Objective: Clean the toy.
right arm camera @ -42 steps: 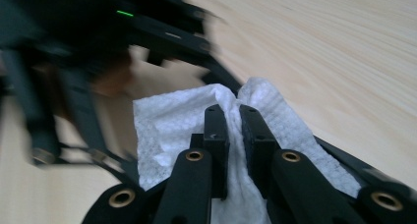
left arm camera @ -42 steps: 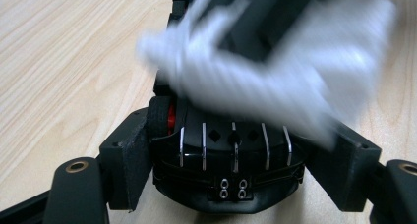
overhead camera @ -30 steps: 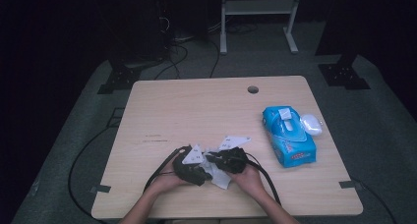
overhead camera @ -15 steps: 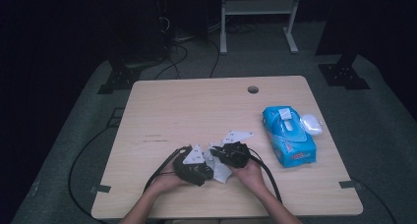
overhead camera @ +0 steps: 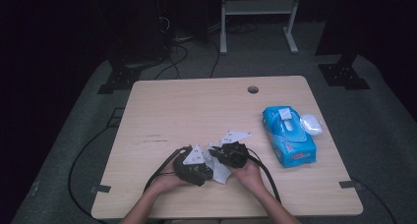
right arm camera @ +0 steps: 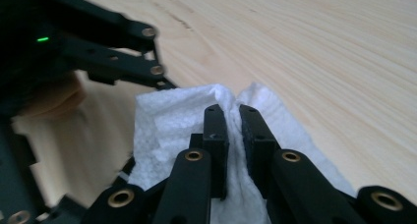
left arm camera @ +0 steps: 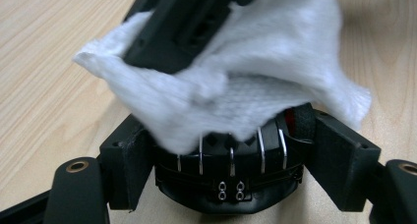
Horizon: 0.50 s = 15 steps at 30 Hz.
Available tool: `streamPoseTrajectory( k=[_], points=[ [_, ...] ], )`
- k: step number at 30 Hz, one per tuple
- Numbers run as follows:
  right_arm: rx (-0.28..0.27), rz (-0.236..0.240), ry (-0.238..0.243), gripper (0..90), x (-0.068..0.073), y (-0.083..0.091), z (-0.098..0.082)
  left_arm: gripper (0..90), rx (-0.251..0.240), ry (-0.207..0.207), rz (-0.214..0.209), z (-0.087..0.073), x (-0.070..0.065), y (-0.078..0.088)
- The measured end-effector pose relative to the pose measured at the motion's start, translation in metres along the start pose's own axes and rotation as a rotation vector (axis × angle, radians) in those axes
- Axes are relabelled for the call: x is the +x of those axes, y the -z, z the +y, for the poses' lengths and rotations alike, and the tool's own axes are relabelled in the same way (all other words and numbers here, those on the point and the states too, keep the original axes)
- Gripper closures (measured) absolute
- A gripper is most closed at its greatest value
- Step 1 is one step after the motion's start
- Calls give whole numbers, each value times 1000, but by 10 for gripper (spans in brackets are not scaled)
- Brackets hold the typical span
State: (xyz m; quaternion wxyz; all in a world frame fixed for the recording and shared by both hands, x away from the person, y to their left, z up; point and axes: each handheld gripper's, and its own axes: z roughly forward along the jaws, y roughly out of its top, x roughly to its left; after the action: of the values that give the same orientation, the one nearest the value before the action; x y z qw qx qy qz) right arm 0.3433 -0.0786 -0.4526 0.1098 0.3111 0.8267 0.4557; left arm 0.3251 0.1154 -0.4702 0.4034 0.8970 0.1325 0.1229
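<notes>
Across the middle of the high view lies your wooden table (overhead camera: pixel 177 111), its far edge toward the top of the frame and a small round hole (overhead camera: pixel 253 90) near that edge. At the right of centre sits the blue wipes pack (overhead camera: pixel 288 134), with a small white case (overhead camera: pixel 312 124) touching its upper right side. Low in the frame, just left of centre, your two hands meet over a white wipe (overhead camera: pixel 220 169) (crumpled, lying on the wood between the two tools). Your left gripper (left arm camera: pixel 231 150) has its jaws spread wide around a black rounded object with silver wires (left arm camera: pixel 231 177); whether the pads press on it, you cannot tell, and the wipe is draped over that object's top. Your right gripper (right arm camera: pixel 232 130) has its jaws drawn together on a pinched ridge of the wipe, at the centre of the right gripper view.
</notes>
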Motion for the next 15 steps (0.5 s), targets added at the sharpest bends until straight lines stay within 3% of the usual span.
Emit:
streamPoseTrajectory(
  k=[3,5,9,13,15],
  points=[
    [3,-16,-29,822,-8,-1,2,249,-3,-4,2,0,0,0],
    [5,-17,-25,823,-6,-2,2,249,0,-6,1,0,0,0],
    [3,12,2,823,3,-4,3,249,10,-9,0,-1,0,0],
    [5,44,-1,825,8,1,1,249,4,-4,-3,0,1,0],
    [8,85,4,824,15,1,-1,249,6,3,-3,0,1,-1]
  ],
)
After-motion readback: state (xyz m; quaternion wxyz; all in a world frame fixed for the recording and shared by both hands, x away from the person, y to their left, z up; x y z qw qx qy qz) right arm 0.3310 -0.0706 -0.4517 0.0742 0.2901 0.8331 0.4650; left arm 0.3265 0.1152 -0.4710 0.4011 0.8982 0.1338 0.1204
